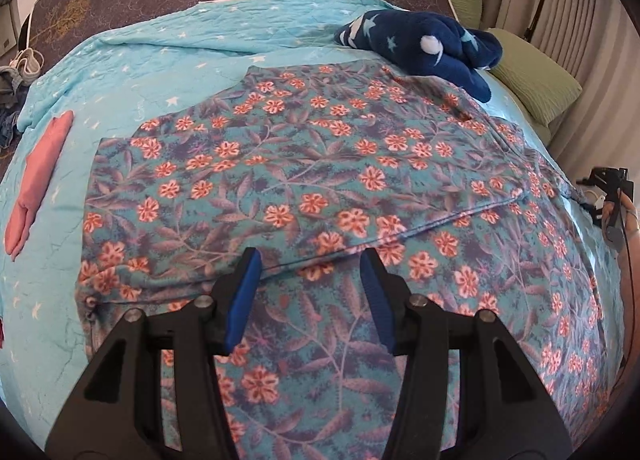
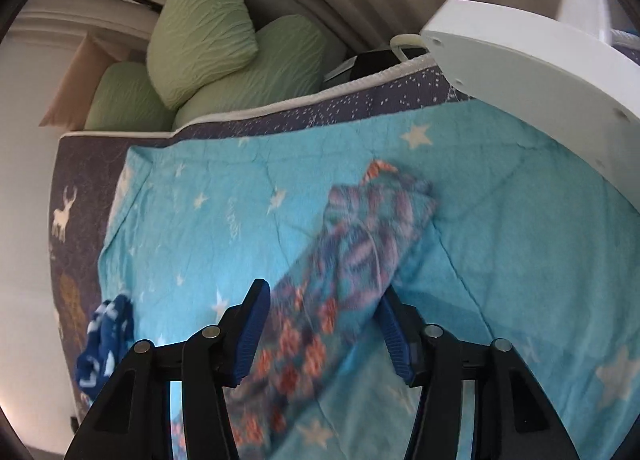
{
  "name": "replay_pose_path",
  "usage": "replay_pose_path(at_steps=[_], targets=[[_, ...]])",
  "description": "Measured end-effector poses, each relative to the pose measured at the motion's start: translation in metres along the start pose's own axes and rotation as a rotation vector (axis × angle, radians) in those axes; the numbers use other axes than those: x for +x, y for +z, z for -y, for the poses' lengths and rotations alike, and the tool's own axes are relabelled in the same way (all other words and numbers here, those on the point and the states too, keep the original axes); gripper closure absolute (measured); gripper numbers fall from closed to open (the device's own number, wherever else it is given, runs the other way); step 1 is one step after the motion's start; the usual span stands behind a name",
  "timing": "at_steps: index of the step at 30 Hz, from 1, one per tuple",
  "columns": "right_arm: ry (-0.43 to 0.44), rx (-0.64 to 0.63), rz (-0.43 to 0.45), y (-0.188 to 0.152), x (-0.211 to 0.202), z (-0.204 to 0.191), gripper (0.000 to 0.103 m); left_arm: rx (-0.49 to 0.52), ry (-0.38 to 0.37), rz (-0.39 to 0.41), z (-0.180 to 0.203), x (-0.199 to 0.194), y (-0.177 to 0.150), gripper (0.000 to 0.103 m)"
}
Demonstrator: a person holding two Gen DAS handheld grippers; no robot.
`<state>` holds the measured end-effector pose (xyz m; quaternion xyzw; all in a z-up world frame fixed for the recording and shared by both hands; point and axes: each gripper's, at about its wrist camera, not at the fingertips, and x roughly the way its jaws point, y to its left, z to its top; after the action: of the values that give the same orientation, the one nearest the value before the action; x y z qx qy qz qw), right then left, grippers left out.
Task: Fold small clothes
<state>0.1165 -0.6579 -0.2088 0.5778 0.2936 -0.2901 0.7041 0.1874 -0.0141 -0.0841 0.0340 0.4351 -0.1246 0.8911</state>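
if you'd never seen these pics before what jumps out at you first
The big floral garment with orange-pink flowers, spread flat over the turquoise star quilt, fills the left wrist view, with the open left claw poised above it. Beyond it lies a crumpled navy star-print piece, and a folded pink item sits off to the left. In the right wrist view, a blurred strip of the floral cloth runs between the right claw's open fingers.
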Motion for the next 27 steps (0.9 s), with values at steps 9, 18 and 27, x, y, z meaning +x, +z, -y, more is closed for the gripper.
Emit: replay_pose_path(at_steps=[9, 18, 27], targets=[[0.133, -0.442, 0.100, -0.040, -0.059, -0.096, 0.098, -0.050, -0.027, 0.015, -0.015, 0.000, 0.000, 0.050], [0.534, -0.962, 0.009, -0.238, -0.128, -0.235, 0.097, -0.106, -0.046, 0.039, -0.034, -0.013, -0.009, 0.050], [0.607, -1.288, -0.496, -0.418, -0.092, -0.242, 0.057, -0.245, -0.117, 0.042, -0.075, -0.024, -0.028, 0.041]])
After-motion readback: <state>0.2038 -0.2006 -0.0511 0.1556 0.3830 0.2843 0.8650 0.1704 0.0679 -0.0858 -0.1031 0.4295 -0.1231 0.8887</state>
